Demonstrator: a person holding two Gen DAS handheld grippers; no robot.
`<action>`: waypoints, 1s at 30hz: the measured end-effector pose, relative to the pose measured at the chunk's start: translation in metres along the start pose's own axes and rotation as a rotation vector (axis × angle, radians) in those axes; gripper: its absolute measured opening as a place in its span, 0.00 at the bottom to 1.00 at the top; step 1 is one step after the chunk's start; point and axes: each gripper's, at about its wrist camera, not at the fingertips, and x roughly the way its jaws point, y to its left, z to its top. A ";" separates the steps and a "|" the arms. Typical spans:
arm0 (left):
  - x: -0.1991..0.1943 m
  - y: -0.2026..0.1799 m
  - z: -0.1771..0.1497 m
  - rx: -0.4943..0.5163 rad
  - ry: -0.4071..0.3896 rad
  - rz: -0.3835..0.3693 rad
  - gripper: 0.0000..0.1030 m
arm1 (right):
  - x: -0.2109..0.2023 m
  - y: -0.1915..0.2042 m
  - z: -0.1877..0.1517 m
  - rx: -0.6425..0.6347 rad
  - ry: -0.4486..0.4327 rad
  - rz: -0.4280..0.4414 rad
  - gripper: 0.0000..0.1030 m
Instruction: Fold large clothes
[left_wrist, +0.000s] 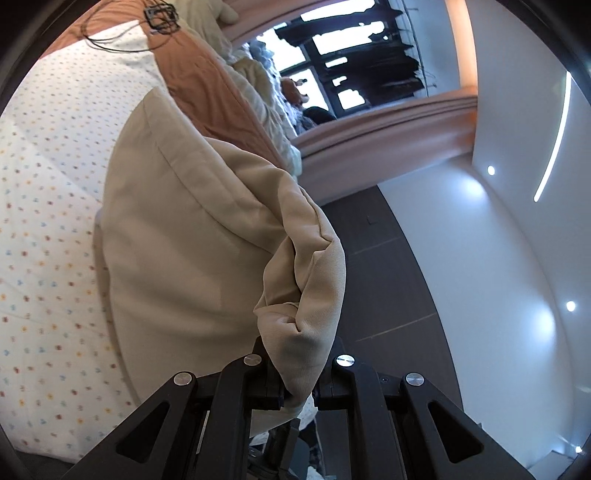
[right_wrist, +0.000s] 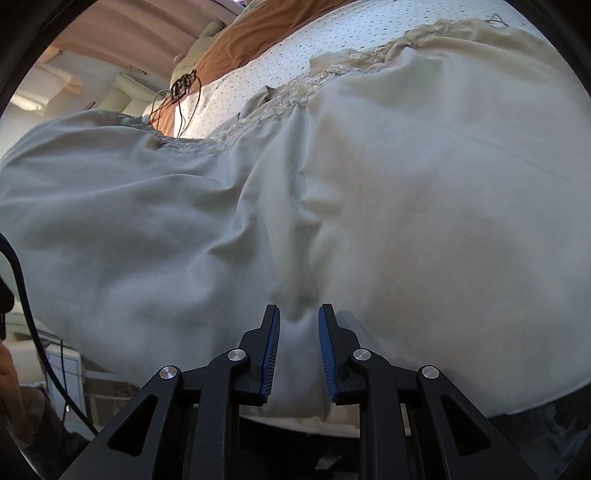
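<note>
A large beige garment (left_wrist: 177, 236) rises off the dotted bed sheet (left_wrist: 44, 206) in the left wrist view. My left gripper (left_wrist: 295, 354) is shut on a bunched fold of it, lifted above the bed. In the right wrist view the same pale cloth (right_wrist: 406, 203) lies spread wide over the bed, with a gathered lace band (right_wrist: 295, 88) across its far side. My right gripper (right_wrist: 298, 321) points down at the cloth's near edge. A ridge of fabric is pinched between its blue pads (right_wrist: 271, 350).
An orange blanket (left_wrist: 199, 81) and a tangle of black cables (left_wrist: 159, 18) lie at the far end of the bed. A window (left_wrist: 351, 59) and a dark wall panel (left_wrist: 388, 277) are beyond. A dark cable (right_wrist: 22, 280) hangs at the left of the right wrist view.
</note>
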 end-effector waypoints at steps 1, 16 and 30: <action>0.008 -0.004 0.000 0.006 0.010 -0.003 0.08 | -0.007 -0.004 -0.001 0.009 -0.015 0.004 0.21; 0.162 -0.031 -0.022 0.013 0.230 0.013 0.08 | -0.130 -0.106 0.008 0.182 -0.252 -0.051 0.21; 0.276 -0.076 -0.110 0.111 0.462 0.021 0.09 | -0.194 -0.179 -0.023 0.326 -0.344 -0.082 0.21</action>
